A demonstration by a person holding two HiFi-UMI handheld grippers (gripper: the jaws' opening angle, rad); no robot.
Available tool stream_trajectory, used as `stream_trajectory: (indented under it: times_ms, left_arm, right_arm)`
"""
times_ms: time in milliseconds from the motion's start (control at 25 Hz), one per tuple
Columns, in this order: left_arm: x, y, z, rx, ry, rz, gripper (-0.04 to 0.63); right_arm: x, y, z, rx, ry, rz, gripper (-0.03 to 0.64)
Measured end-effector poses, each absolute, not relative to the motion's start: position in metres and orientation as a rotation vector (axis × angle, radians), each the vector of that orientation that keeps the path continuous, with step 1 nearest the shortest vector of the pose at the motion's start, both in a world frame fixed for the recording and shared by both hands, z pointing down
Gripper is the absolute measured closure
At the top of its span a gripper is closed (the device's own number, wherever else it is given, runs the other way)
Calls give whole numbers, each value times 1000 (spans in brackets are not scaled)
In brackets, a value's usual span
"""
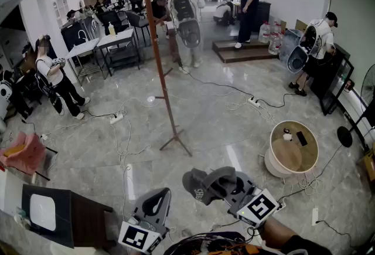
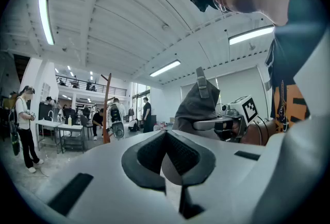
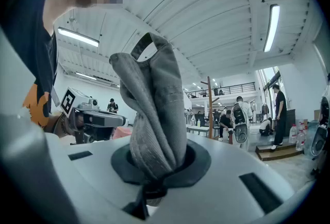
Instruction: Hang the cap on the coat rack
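So, cap (image 1: 205, 184): grey, bunched up, up off the floor (image 1: 222, 125), well away from rack (image 1: 161, 72), on near side of its feet.
R gripper (image 3: 154, 164): jaws squeezed tight on cap's cloth; cap sticks up from them.
L gripper (image 2: 166, 138): jaw tips pressed together, nothing in them; just left of cap, near side of rack too.
Rack: tall brown pole w/ feet, stands on shiny floor.

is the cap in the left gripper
No, the grey cap is pinched in the right gripper; the left gripper holds nothing between its jaws.
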State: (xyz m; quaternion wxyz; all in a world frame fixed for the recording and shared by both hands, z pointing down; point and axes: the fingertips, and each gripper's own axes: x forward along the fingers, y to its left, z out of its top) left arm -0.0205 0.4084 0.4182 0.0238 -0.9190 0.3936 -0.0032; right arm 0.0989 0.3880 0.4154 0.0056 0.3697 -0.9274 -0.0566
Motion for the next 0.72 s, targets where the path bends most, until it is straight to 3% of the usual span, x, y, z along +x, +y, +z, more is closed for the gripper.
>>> stream_trajectory:
  times_ms: [720]
  left_arm:
    - [6,394,416,-2837,1249,-34,572]
  right_arm:
    - [126,374,416,1116,-2913,-151,565]
